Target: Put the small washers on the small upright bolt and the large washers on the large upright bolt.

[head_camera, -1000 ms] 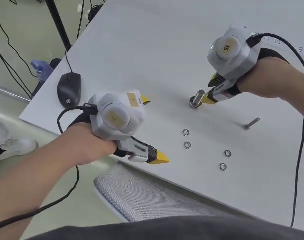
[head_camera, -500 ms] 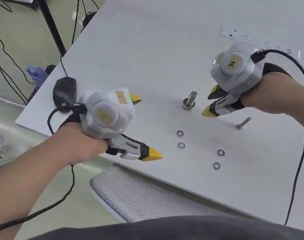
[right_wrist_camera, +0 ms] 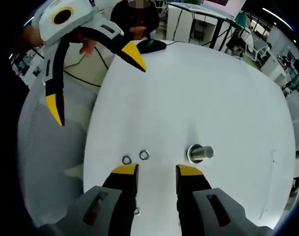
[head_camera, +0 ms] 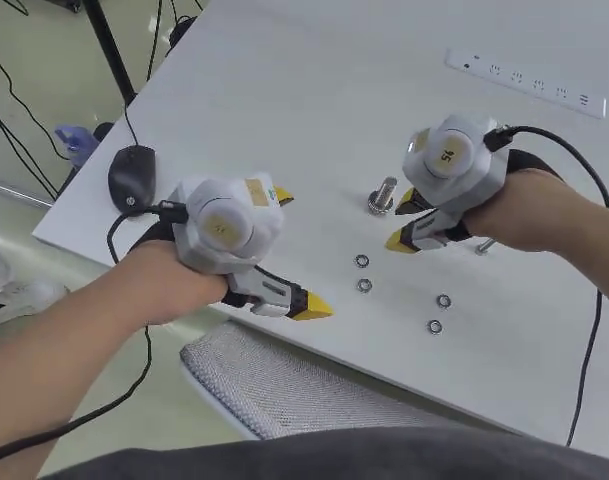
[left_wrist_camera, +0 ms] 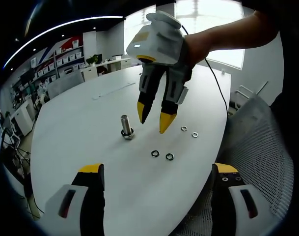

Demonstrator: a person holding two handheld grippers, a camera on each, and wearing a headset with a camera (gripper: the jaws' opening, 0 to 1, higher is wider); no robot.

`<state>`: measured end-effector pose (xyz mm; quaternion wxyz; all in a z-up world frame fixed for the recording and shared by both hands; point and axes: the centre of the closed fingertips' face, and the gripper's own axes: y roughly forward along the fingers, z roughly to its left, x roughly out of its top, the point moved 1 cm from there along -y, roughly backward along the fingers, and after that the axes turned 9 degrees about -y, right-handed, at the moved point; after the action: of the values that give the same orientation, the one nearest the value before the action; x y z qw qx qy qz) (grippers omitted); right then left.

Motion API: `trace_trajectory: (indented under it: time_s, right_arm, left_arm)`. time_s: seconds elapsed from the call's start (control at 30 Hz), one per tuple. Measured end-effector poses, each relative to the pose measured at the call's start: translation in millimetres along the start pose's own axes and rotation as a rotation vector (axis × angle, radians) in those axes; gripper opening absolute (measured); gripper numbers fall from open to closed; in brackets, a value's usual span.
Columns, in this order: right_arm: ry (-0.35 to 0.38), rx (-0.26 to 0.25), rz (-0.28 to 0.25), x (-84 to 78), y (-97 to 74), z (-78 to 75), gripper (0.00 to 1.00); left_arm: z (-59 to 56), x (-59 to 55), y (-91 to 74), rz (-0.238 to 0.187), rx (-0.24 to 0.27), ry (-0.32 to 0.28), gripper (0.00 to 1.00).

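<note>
In the head view, the left gripper sat left of centre over the white table's near edge, its jaws spread wide and empty. The right gripper hung right of centre with a narrower gap between its yellow tips, holding nothing. The large bolt stood upright just left of it. Below lay 2 washers flat on the table, and 2 more to their right. The small bolt lay on its side, mostly hidden by the right hand. A mouse rested at the left edge and a power strip at the upper right.

In the left gripper view, that gripper's jaws rose far apart from the bottom. The right gripper pointed down at centre, the large bolt just left of its tips (not touching) and the washers below it.

In the right gripper view, the right gripper showed a narrow, empty gap. The large bolt stood just right of the tips and 2 washers just left. The left gripper gaped at the upper left.
</note>
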<state>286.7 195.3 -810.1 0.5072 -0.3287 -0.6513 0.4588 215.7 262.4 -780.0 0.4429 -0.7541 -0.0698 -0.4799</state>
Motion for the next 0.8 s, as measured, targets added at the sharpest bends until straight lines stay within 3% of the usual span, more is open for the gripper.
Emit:
trace_trajectory:
  time_s: [0.1,0.23,0.6,0.8]
  right_arm:
    - [-0.011,0.012,-0.021,0.8,10.2,4.8,0.32]
    - [-0.007,0.022,-0.007,-2.7,23.6,6.6,0.31]
    - [-0.034,0.028,0.039,-3.0,44.4,12.5,0.29]
    - [-0.022,0.026,0.039,-2.4,50.5,15.2,0.27]
  left_arm:
    - [-0.5,0.3,0.7,0.000,0.000,-0.001,0.90]
    - [-1.2,0.4,1.0,-0.003,0.001,0.002,0.90]
    - [-0.1,-3.9,1.6,0.006,-0.005,-0.002,0.89]
    - [-0.4,-3.9,2.4,0.006,-0.005,-0.006,0.89]
